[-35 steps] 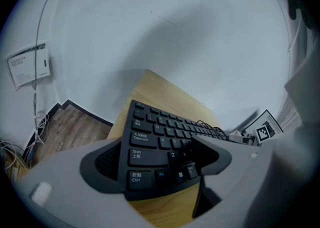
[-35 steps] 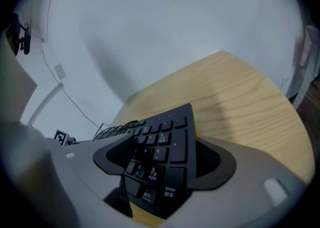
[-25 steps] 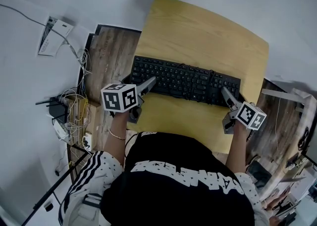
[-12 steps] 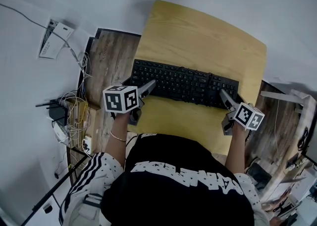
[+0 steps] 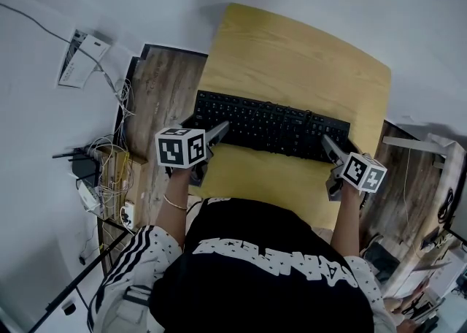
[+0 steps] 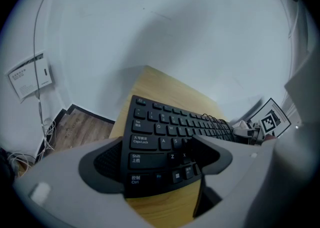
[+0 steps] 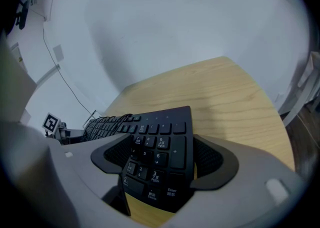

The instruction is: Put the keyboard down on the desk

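The black keyboard [image 5: 270, 123] lies flat across the near half of the wooden desk [image 5: 292, 54]. My left gripper [image 5: 219, 131] is at its left end. In the left gripper view the Shift and Ctrl corner of the keyboard [image 6: 170, 127] sits between the jaws of the left gripper [image 6: 160, 159], with the pads against it. My right gripper [image 5: 328, 142] is at the right end. In the right gripper view the number pad of the keyboard [image 7: 160, 144] is between the jaws of the right gripper [image 7: 160, 162], which are opening. A thin gap shows beside the right pad.
The person's torso in a black shirt [image 5: 270, 266] is close to the desk's near edge. A white wall box [image 5: 80, 54] and a tangle of cables [image 5: 106, 171] are on the left, over wooden floor [image 5: 157, 83]. A pale rack [image 5: 423, 149] stands to the right.
Little differs: the keyboard stays flat on the desk with both grippers at its ends. The right gripper has shifted slightly left.
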### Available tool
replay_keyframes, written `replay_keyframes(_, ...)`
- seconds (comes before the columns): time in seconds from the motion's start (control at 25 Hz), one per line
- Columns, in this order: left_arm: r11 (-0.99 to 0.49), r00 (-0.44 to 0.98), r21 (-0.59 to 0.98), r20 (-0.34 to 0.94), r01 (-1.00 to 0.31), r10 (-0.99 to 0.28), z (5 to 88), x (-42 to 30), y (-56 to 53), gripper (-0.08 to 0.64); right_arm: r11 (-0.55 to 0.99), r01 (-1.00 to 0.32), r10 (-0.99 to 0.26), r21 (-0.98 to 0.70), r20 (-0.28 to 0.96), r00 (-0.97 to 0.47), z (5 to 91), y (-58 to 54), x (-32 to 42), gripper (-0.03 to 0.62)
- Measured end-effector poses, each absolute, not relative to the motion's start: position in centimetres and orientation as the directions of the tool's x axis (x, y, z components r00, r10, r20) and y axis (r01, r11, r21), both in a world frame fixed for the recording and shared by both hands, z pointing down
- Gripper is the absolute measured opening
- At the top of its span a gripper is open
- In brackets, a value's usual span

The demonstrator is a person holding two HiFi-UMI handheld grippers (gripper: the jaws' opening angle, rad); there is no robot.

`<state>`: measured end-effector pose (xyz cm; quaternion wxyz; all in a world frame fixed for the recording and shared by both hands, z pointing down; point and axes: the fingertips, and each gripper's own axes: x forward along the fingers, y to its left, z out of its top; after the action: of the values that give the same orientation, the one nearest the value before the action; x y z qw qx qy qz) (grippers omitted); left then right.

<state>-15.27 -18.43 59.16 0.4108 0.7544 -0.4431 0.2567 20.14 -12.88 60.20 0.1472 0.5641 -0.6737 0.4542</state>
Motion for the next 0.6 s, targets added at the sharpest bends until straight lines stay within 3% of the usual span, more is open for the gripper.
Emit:
replay_keyframes(0.32, -0.286, 0.439, 0.339, 0.774, -0.896, -0.456, 59.47, -15.48, -18.15, 0.408, 0.024, -0.952, -0.585, -0.305, 0.768, -0.261, 60.49, -12.65, 19.89, 0.4)
replay_keyframes(0.6, -0.323, 0.388, 0.257, 0.8, -0.911, -0.458, 59.7, -15.68, -18.15, 0.411, 0.039, -0.959, -0.601, -0.281, 0.76, -0.247, 60.06, -12.93, 19.94, 0.397)
